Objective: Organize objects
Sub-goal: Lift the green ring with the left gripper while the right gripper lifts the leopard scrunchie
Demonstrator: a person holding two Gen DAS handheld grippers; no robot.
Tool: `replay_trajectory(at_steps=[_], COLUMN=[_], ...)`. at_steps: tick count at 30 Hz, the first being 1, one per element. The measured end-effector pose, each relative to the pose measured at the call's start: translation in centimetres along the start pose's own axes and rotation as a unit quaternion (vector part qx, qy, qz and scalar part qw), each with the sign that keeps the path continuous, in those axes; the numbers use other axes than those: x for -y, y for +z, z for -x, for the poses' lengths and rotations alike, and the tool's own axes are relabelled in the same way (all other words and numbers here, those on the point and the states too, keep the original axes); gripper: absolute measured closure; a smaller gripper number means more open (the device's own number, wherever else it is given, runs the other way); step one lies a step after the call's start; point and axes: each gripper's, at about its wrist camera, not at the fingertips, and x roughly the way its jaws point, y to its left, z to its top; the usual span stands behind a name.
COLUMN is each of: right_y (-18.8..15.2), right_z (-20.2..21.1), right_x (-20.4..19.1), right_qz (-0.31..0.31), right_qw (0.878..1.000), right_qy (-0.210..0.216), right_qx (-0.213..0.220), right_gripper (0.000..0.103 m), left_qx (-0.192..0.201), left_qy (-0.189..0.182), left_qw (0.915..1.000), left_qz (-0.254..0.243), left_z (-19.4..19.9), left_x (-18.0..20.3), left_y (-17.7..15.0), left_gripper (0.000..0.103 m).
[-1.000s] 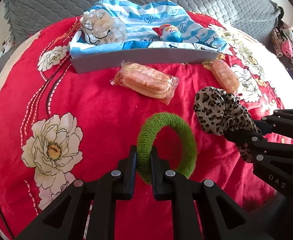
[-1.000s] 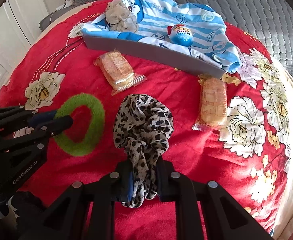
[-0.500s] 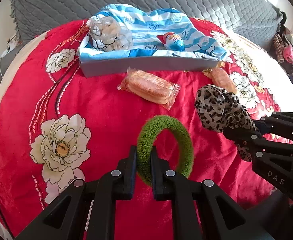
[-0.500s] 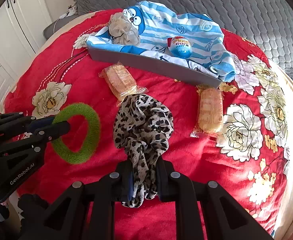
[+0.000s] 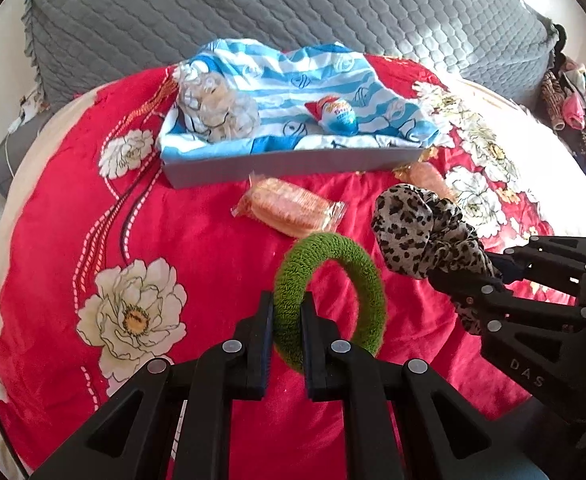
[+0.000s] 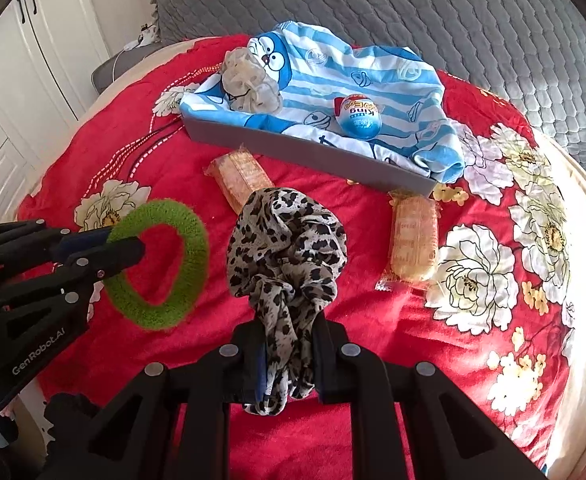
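Risk first: both loads are soft and I hold each by a thin pinch. My left gripper [image 5: 287, 320] is clamped on the rim of the green scrunchie [image 5: 329, 300], which hangs clear of the red floral blanket [image 5: 93, 240]. My right gripper [image 6: 289, 354] is closed on the gathered tail of the leopard scrunchie [image 6: 287, 248], also lifted.

The grey tray [image 6: 293, 148], lined with a striped blue cloth [image 6: 373, 80], sits ahead; a beige scrunchie [image 6: 249, 82] and a chocolate egg [image 6: 361, 116] lie in it. Two wrapped biscuit packs [image 6: 241, 178] [image 6: 413, 244] lie on the blanket short of the tray.

Likely failures, as I judge them:
- Fabric slipping out mid-carry.
- The two grippers, close side by side, colliding or tangling loops.
- A dangling loop snagging the tray wall, or knocking the egg.
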Motion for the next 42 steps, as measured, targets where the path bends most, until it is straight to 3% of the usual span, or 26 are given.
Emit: replay_trajectory(at_steps=[14,42], right_y=[1.0,5.0], right_z=[3.3,8.1], right_x=[0.5,1.6], right_qz=[-0.005,-0.018], right_qw=[0.998,0.991], right_qy=[-0.001,-0.003], right_qx=[0.057,0.134], right_gripper=[0.086,0.086], left_qx=[0.046,0.095], left_qy=[0.032,0.053], left_qw=[0.9984,0.9927], left_qz=[0.011,0.053], left_z=[3.0,5.7], left_x=[1.2,0.3], left_y=[1.9,6.8], left_gripper=[0.091,0.091])
